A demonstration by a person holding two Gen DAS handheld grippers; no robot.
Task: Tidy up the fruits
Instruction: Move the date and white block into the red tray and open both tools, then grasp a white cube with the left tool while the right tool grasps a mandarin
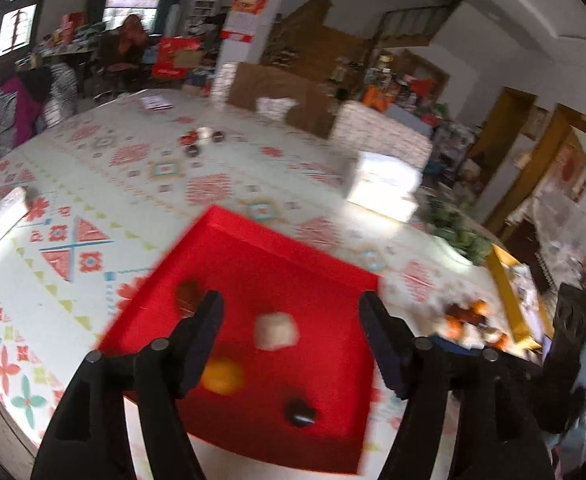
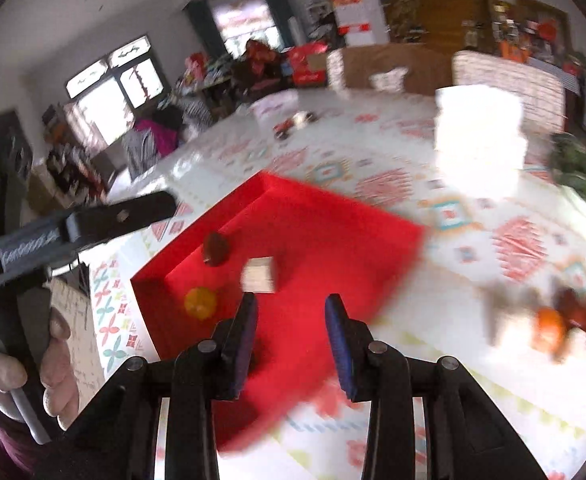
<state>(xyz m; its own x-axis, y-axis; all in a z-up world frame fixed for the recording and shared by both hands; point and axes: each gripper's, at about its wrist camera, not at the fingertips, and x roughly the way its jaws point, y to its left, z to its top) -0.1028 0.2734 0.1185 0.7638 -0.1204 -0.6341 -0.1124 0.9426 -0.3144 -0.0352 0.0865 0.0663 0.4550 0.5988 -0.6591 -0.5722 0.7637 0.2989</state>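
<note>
One shallow square red plastic tray [image 1: 313,264] lies on the table [image 1: 141,184] with its patterned cloth. Inside the tray sit four things: one round orange fruit [image 1: 221,376], one dark brown fruit [image 1: 187,292], one white blocky piece [image 1: 275,330] and one small black round thing [image 1: 299,413]. A blurred heap of orange and dark fruits [image 2: 569,316] lies right of the tray. The left gripper [image 1: 291,304] hangs over the tray, jaws wide and empty; the right gripper [image 2: 291,306] hangs over the tray's near edge, jaws narrower, empty.

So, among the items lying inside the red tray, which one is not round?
The white block near the middle of the red tray. It looks boxy, while the orange fruit, the brown fruit and the dark item look rounded.
</note>
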